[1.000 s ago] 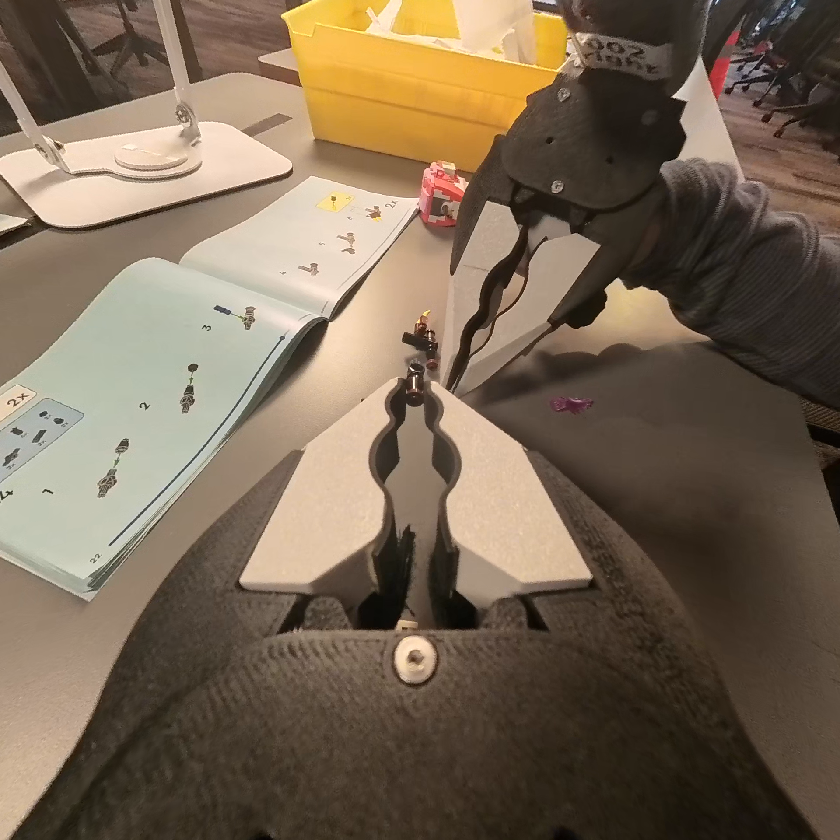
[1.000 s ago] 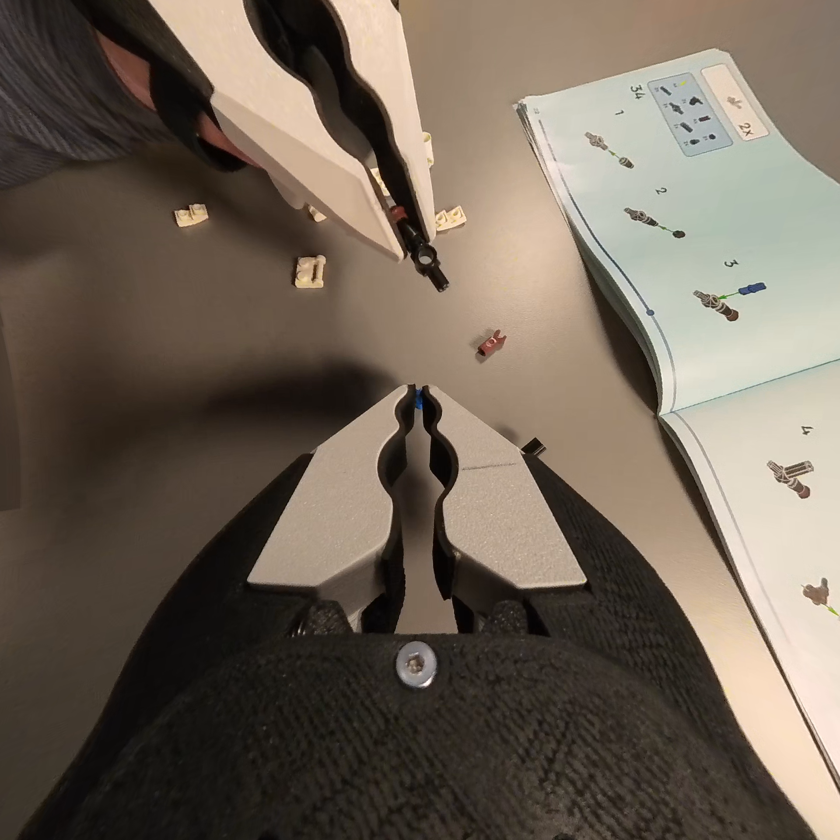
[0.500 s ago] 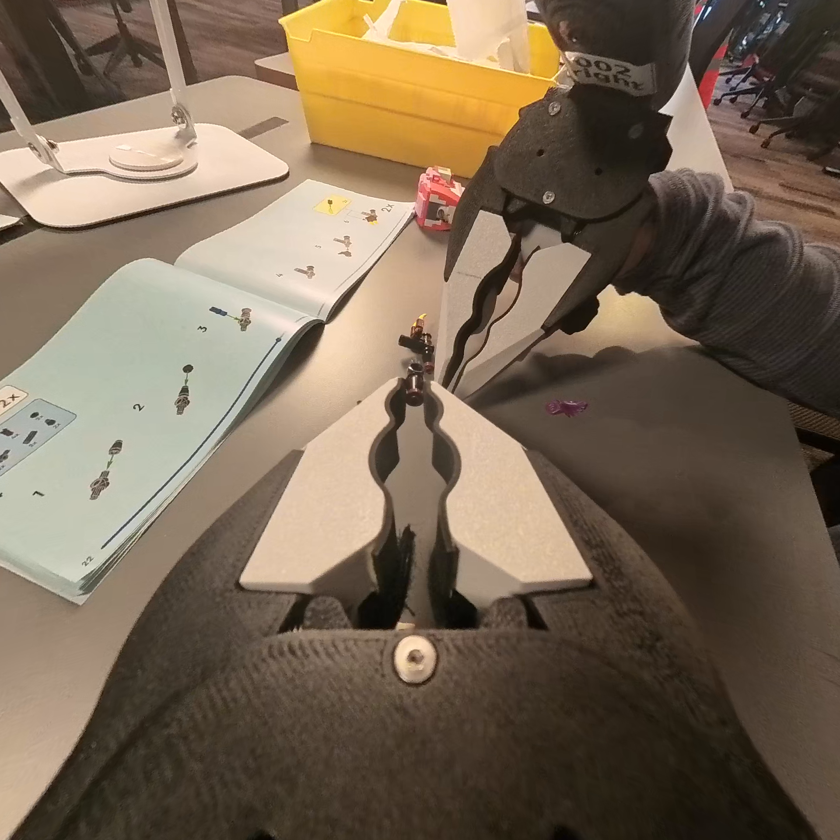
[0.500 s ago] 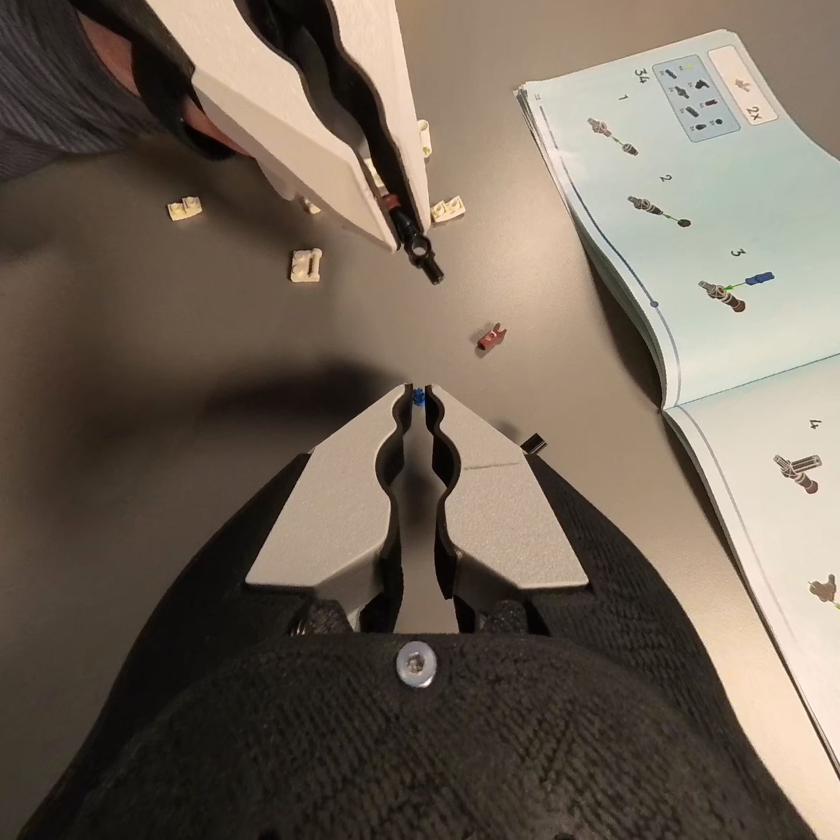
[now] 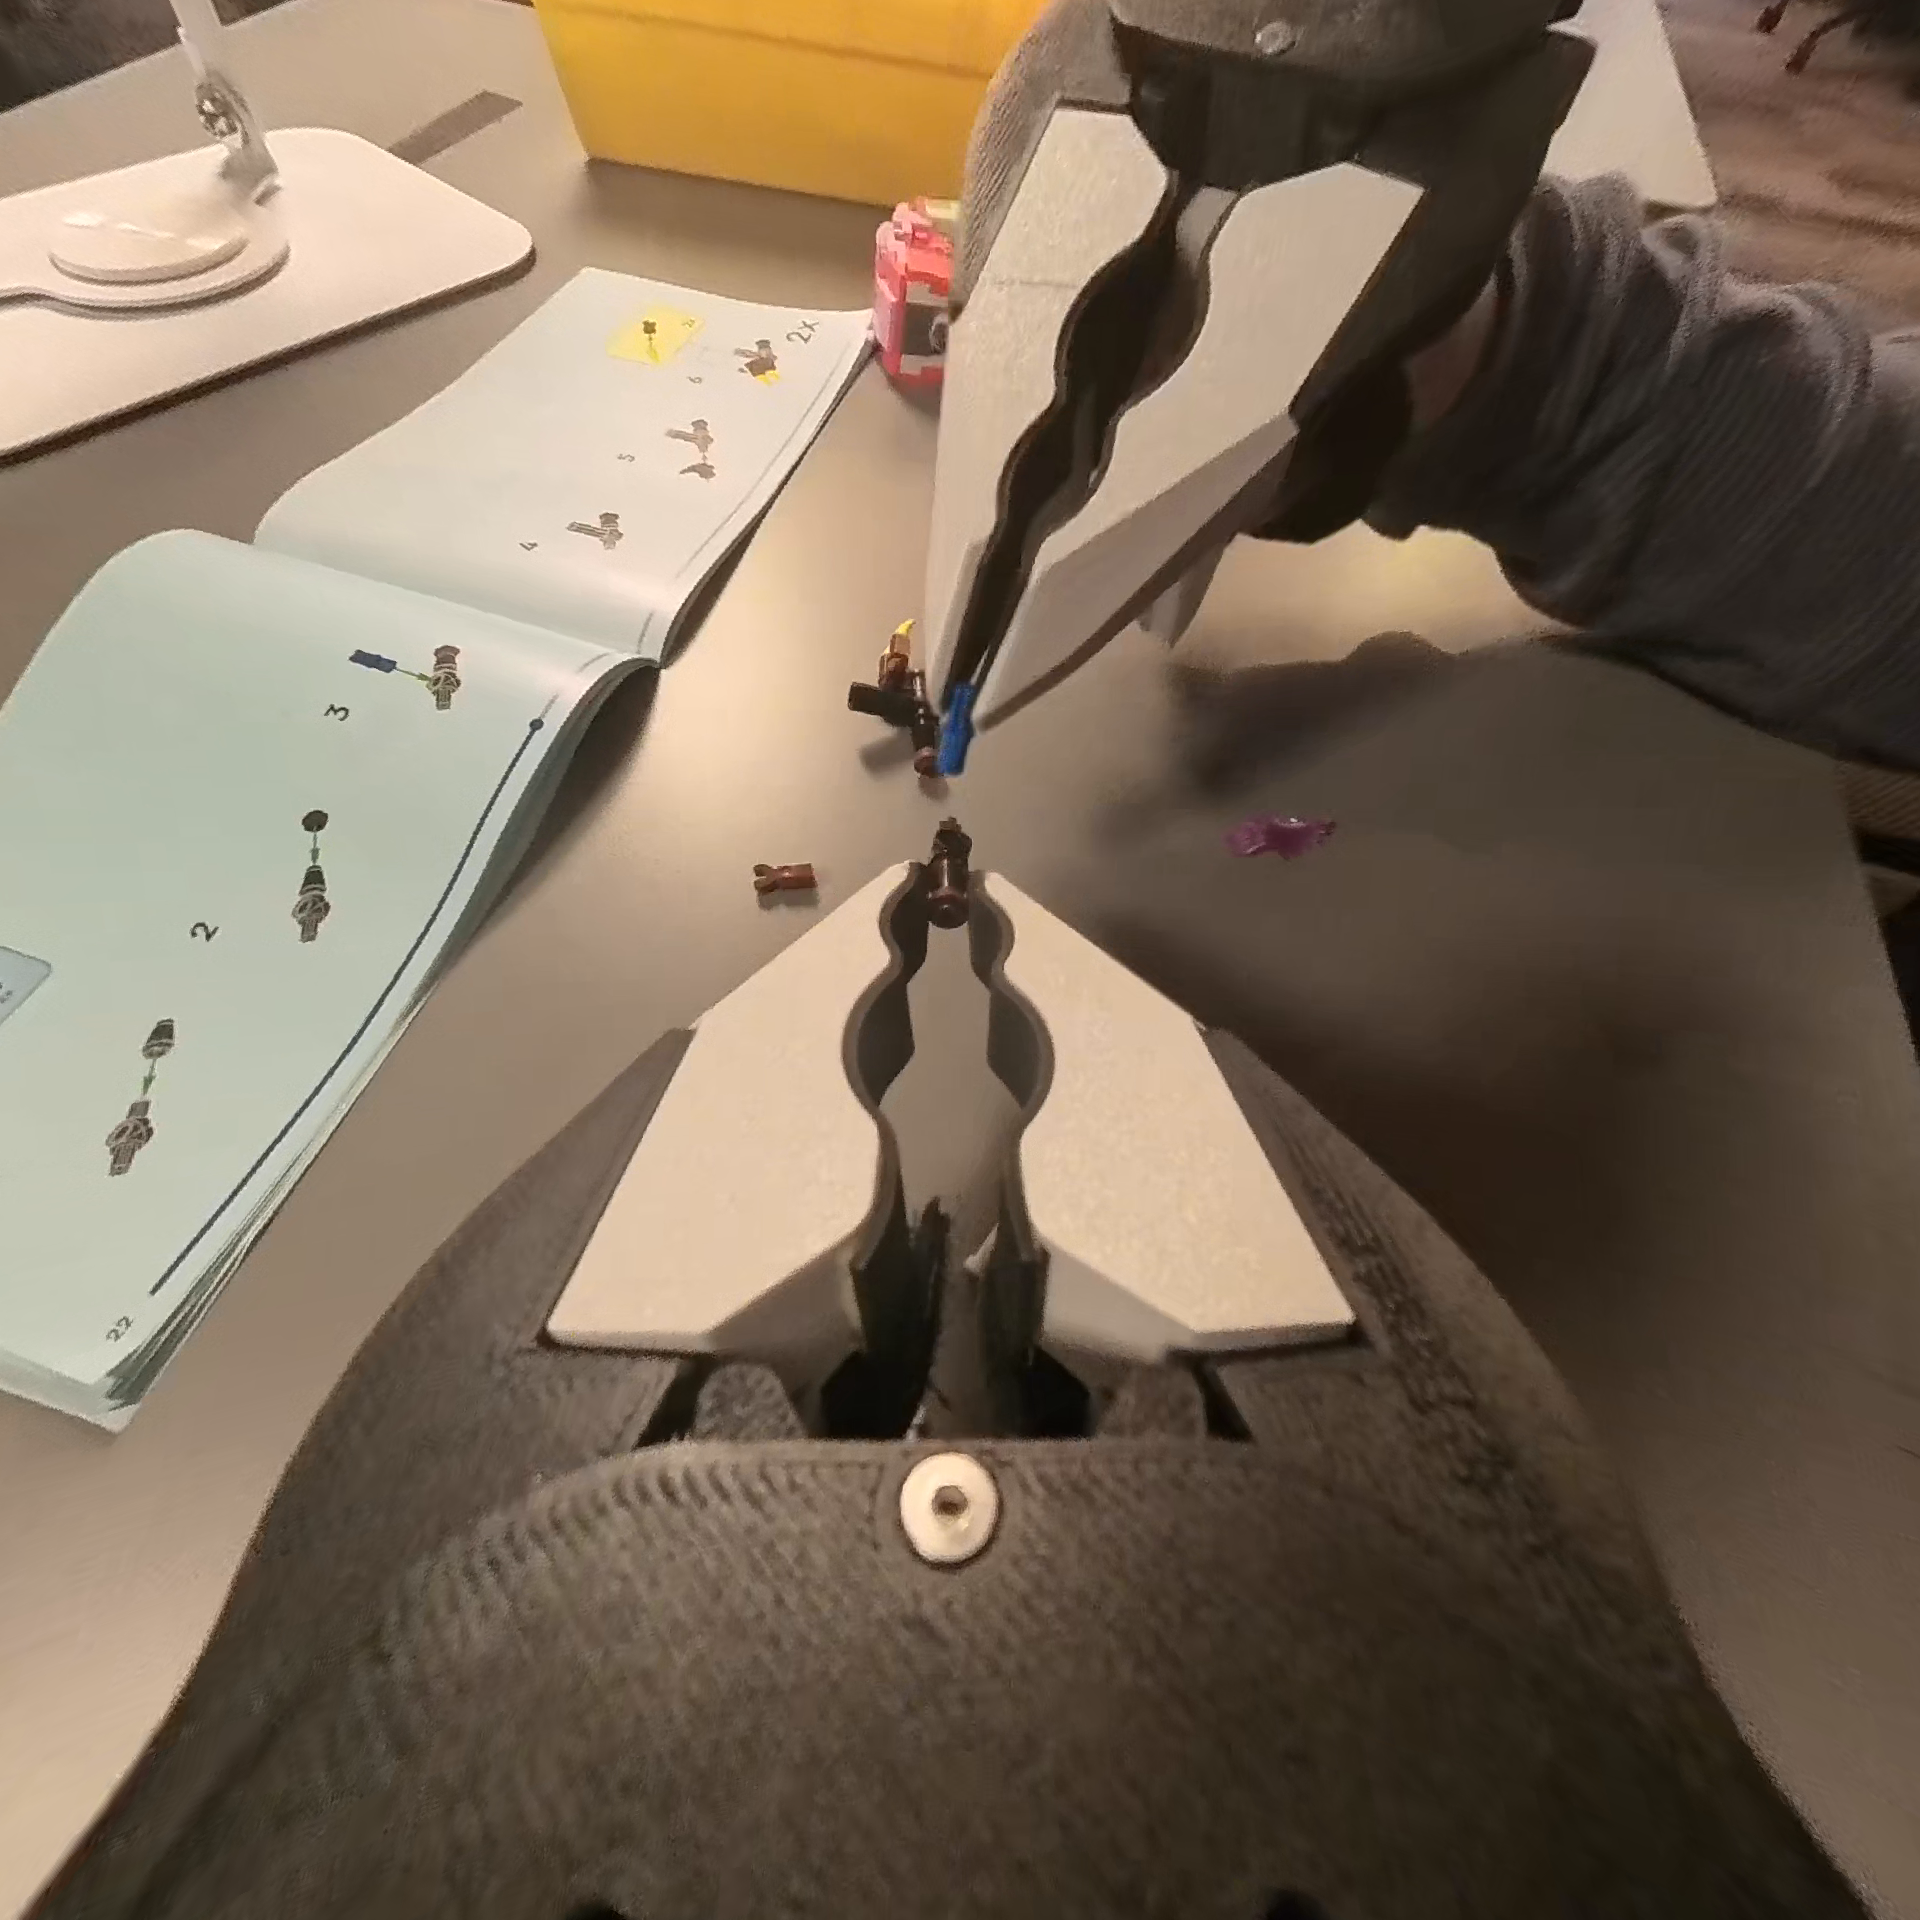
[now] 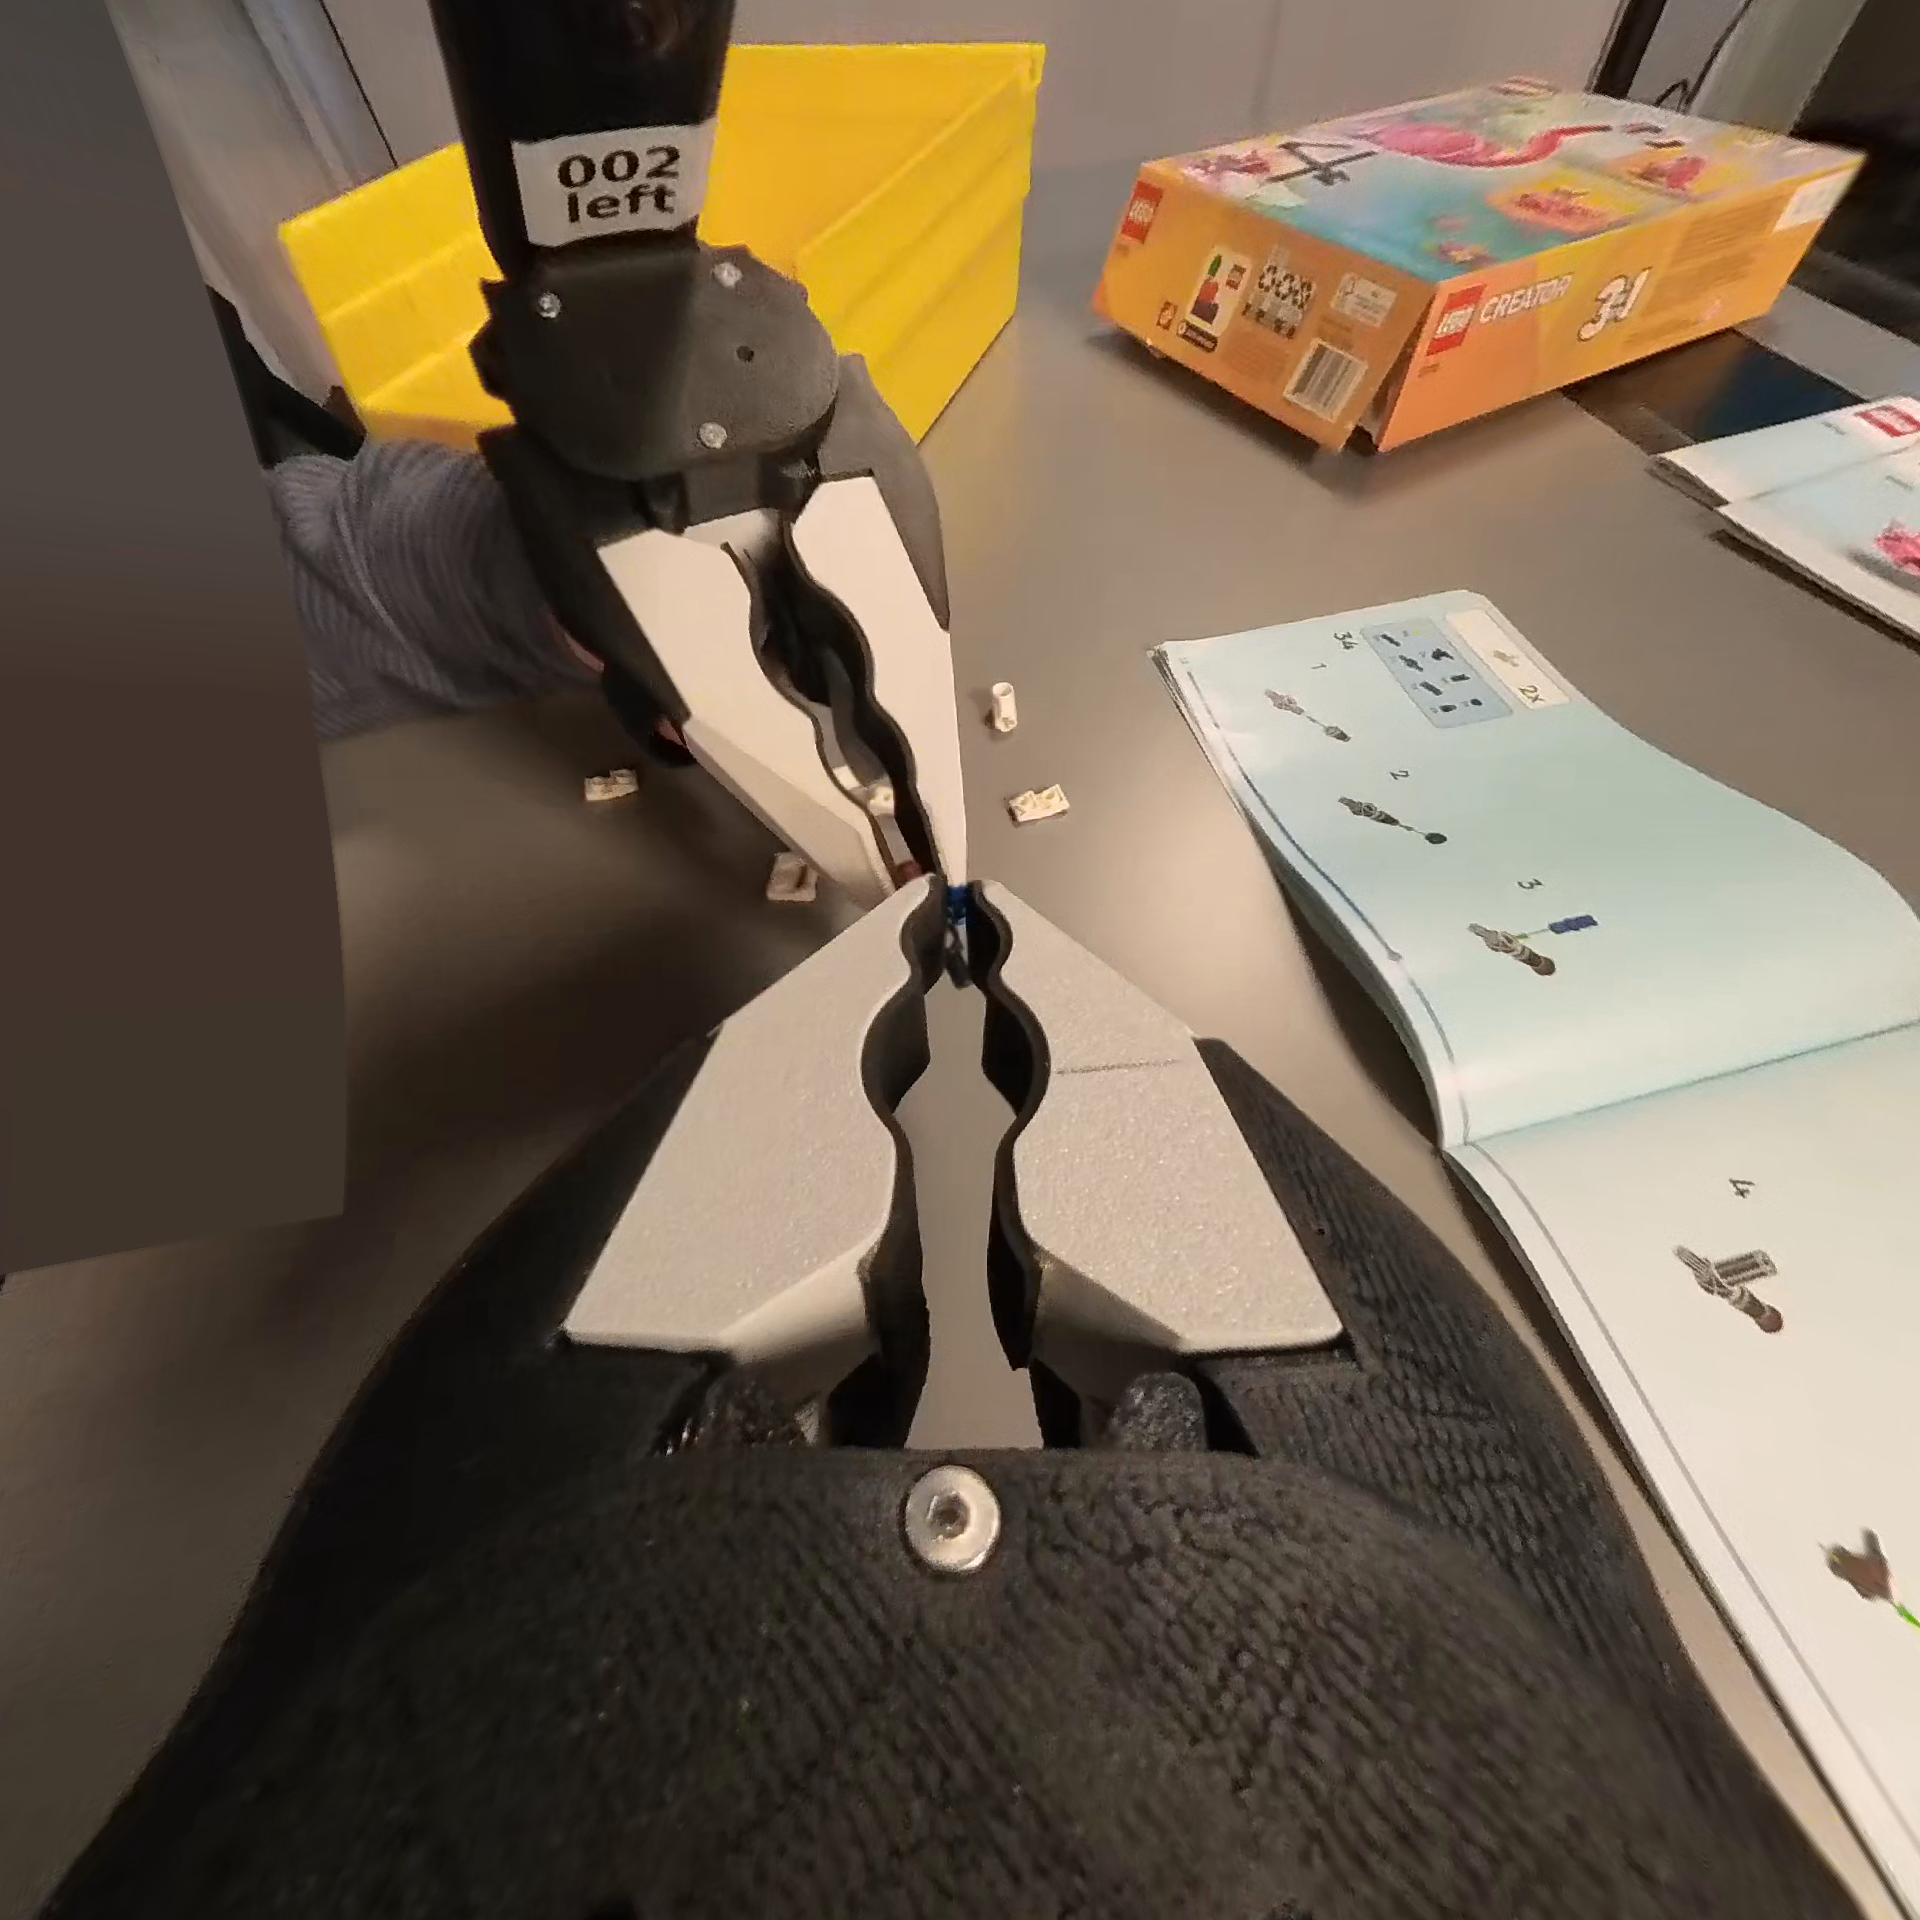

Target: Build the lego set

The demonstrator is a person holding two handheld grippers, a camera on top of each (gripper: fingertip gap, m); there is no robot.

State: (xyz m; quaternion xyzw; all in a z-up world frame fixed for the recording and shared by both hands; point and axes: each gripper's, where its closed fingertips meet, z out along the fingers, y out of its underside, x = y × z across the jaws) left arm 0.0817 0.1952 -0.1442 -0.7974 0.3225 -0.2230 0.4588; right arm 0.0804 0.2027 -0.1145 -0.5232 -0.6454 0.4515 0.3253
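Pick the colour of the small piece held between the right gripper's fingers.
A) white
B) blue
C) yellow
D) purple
B: in the left wrist view a small blue piece sticks out from the tips of the right gripper, whose fingers are closed on it, above the grey table.

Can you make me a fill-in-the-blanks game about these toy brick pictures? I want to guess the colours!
1. The right tongs pinch a small ____ piece.
2. The left tongs pinch a dark brown piece, and another small ____ piece lies on the table just left of their tips.
3. The big bin behind the left tongs is ____.
4. The open instruction booklet has pale ____ pages.

Missing words: blue; brown; yellow; blue
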